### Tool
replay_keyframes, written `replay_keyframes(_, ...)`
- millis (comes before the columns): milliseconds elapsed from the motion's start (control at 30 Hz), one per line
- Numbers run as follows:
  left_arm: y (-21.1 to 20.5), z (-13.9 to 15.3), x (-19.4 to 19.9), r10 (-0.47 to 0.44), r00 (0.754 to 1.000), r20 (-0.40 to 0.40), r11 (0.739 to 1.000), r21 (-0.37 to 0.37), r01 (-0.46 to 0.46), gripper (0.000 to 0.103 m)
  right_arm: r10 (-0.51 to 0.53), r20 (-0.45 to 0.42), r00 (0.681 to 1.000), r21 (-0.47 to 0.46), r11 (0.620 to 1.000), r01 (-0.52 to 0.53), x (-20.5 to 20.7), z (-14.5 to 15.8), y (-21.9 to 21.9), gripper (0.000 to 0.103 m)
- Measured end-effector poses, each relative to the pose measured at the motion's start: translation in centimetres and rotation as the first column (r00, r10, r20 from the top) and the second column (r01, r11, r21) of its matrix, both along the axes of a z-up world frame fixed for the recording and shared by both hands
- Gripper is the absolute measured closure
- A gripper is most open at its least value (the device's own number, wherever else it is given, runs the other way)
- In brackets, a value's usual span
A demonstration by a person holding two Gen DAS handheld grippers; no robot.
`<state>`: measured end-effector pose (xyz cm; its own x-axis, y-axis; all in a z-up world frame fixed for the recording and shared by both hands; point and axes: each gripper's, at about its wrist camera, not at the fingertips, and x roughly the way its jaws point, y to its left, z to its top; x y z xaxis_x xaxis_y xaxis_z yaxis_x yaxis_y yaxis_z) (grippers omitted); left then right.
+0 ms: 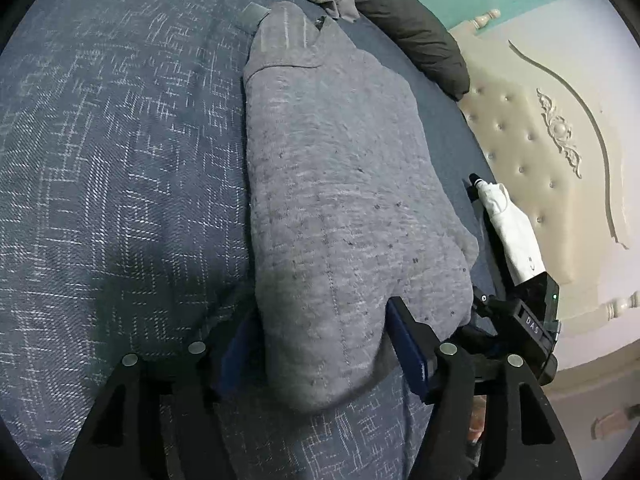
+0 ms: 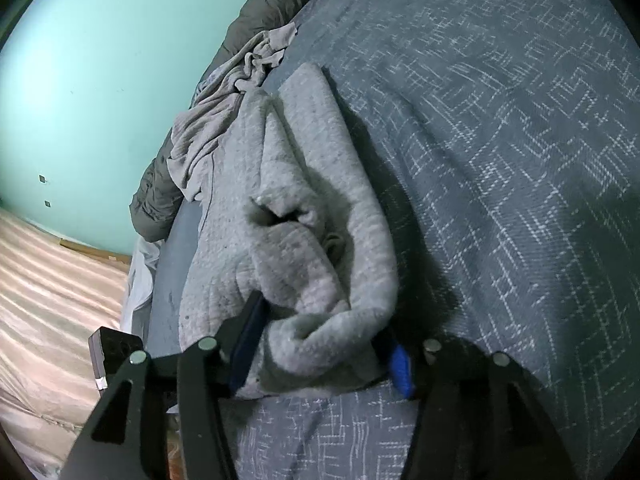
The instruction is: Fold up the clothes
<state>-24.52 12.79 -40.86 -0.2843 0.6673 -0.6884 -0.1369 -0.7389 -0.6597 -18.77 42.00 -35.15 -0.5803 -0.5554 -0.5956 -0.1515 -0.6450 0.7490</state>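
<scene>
The grey sweater (image 1: 340, 200) lies lengthwise on the blue bedspread (image 1: 120, 200). The left gripper (image 1: 320, 352) and right gripper (image 2: 320, 344) stand wide apart around its near end, gripping nothing. Close both on the hem together, then lift evenly toward the far end.

The left gripper (image 1: 324, 344) straddles the near end of the grey garment (image 1: 336, 184) lying on the blue bedspread (image 1: 120, 160).
</scene>
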Motion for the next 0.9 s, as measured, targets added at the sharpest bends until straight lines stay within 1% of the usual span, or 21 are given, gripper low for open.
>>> replay_keyframes(100,0.4,-0.4,-0.1,0.002,1.0,-0.002,1.0,0.001,-0.002,0.034,0.028,-0.014,1.0,0.025,0.999,-0.027,-0.5,0.3,-0.7,0.047)
replay_keyframes(133,0.6,-0.4,-0.1,0.002,1.0,-0.007,1.0,-0.003,-0.002,0.034,0.035,-0.017,0.999,0.025,0.999,-0.034,-0.6,0.2,-0.8,0.049)
replay_keyframes(167,0.7,-0.3,-0.2,0.001,1.0,-0.012,1.0,-0.008,-0.001,0.035,0.038,-0.02,0.999,0.019,0.999,-0.038,-0.7,0.1,-0.8,0.056)
replay_keyframes(267,1.4,0.0,-0.3,-0.004,1.0,-0.027,1.0,-0.03,0.003,0.038,0.044,-0.026,0.999,0.013,0.999,-0.044,-0.9,0.0,-0.7,0.068)
replay_keyframes(367,2.8,0.6,-0.7,-0.015,0.999,-0.046,0.998,-0.061,0.012,0.044,0.054,-0.045,0.998,0.052,0.997,-0.051,-0.8,0.9,-1.1,0.075)
replay_keyframes(467,3.2,1.1,-0.8,-0.019,0.998,-0.067,0.997,-0.08,0.014,0.049,0.058,-0.074,0.996,0.073,0.996,-0.052,-0.6,1.7,-1.3,0.078)
replay_keyframes(633,3.6,2.6,-0.5,-0.028,0.993,-0.114,0.993,-0.119,0.014,0.053,0.068,-0.109,0.992,0.113,0.992,-0.056,-0.3,3.4,-1.7,0.08)
replay_keyframes(800,3.2,4.4,-0.1,-0.032,0.989,-0.147,0.993,-0.121,0.014,0.054,0.093,-0.128,0.987,0.201,0.977,-0.066,-0.3,5.3,-2.6,0.082)
replay_keyframes(900,3.4,5.4,0.1,-0.036,0.986,-0.163,0.993,-0.119,0.016,0.055,0.102,-0.129,0.986,0.236,0.969,-0.069,-0.1,6.4,-2.7,0.082)
